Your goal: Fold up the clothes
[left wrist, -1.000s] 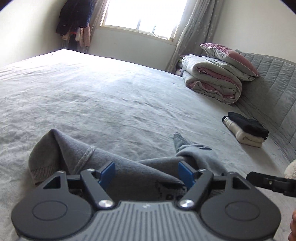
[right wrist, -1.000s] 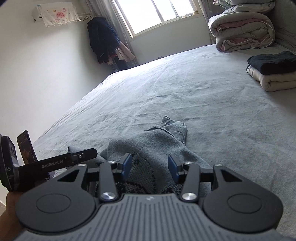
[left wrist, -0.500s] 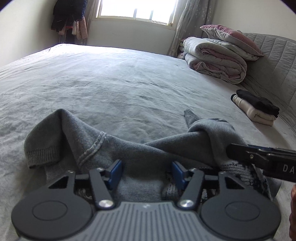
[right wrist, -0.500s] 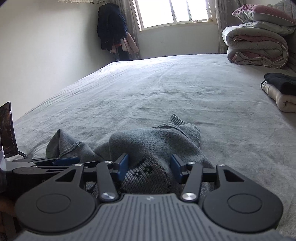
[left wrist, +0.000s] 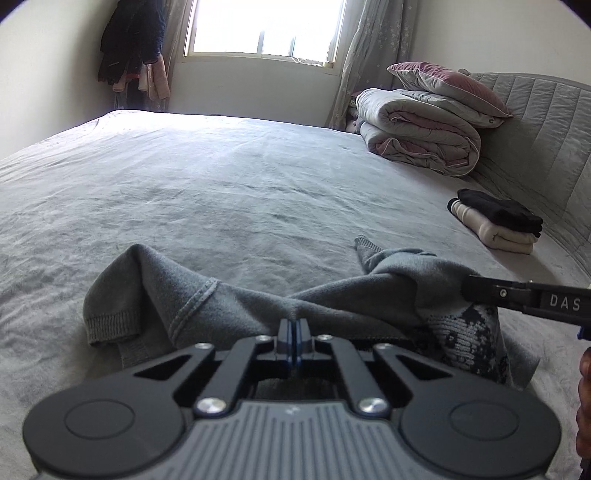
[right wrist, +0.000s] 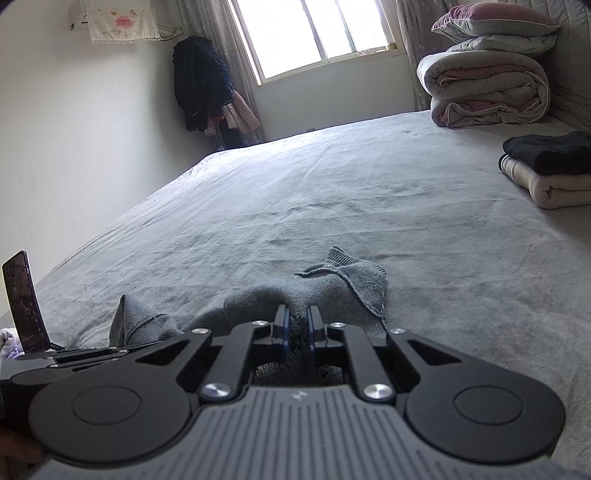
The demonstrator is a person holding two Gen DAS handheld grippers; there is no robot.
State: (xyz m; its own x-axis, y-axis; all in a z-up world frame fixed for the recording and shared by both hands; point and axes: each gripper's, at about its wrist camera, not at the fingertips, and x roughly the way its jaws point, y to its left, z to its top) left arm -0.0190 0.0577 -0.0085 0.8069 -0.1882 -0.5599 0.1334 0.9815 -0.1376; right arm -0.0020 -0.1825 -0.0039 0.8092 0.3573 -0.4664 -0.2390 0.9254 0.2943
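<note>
While grey sweater [left wrist: 258,299] lies bunched at my 6 o'clock, left gripper [left wrist: 294,334] pinches its near edge; right gripper [right wrist: 296,328] closing on knit, probably gripping, to spread it.

The letters "DAS" stand in white on the black side of the right gripper [left wrist: 524,301], seen from the left wrist camera at the right edge. The cloth cover on the air conditioner [right wrist: 120,20] has a pink print with small writing, but it is too small to read.
</note>
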